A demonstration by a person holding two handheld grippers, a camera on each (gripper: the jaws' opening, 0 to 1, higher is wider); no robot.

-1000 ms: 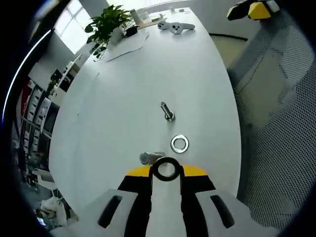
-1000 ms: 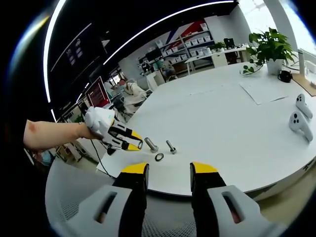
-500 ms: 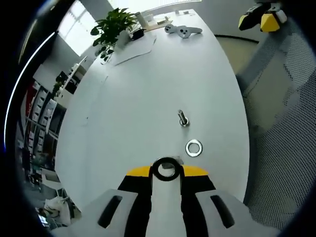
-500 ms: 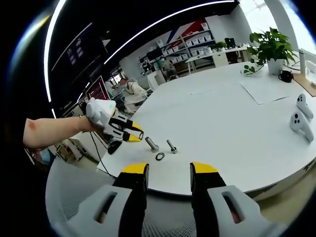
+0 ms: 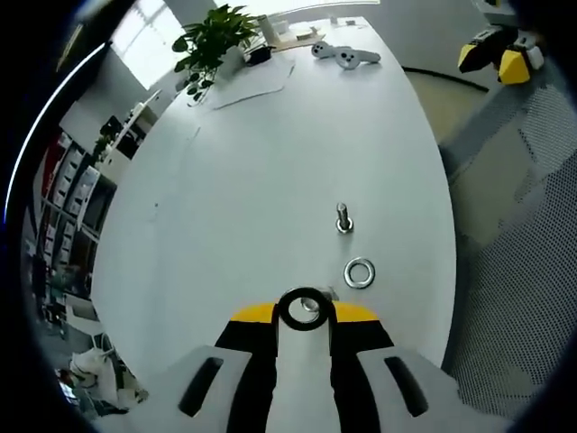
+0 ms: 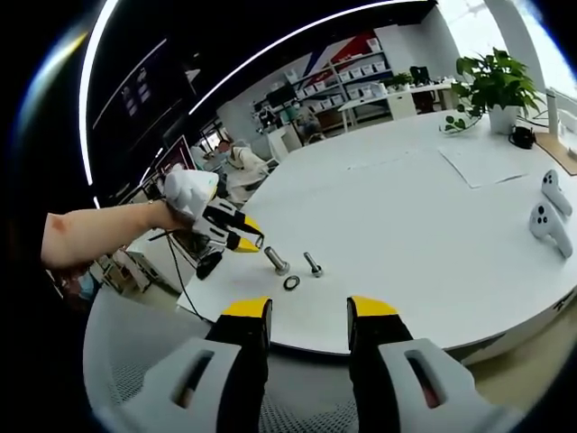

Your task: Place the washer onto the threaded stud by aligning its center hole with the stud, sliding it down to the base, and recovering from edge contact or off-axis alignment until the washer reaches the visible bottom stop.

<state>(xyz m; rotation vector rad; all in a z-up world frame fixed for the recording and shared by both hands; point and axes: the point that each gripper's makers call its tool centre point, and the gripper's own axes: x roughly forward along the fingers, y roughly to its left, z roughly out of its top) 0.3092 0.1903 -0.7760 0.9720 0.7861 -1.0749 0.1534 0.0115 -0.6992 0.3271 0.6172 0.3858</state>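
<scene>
A dark washer (image 5: 305, 308) is clamped between the closed fingers of the left gripper (image 5: 305, 317), held above the white table (image 5: 270, 162). Just ahead, a silver washer (image 5: 359, 272) lies flat, and beyond it a bolt (image 5: 343, 218) stands. The right gripper (image 6: 309, 314) is held with fingers apart and empty, short of the table edge, the lying threaded stud (image 6: 276, 261) seen ahead.

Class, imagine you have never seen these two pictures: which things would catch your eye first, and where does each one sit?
The dark ring-shaped washer pinched at the yellow tips of the left gripper stands out, low in the left gripper view. Just beyond it on the white oval table, a silver washer lies flat beside an upright threaded metal stud. In the right gripper view, the right gripper hangs open at the table's near edge.
</scene>
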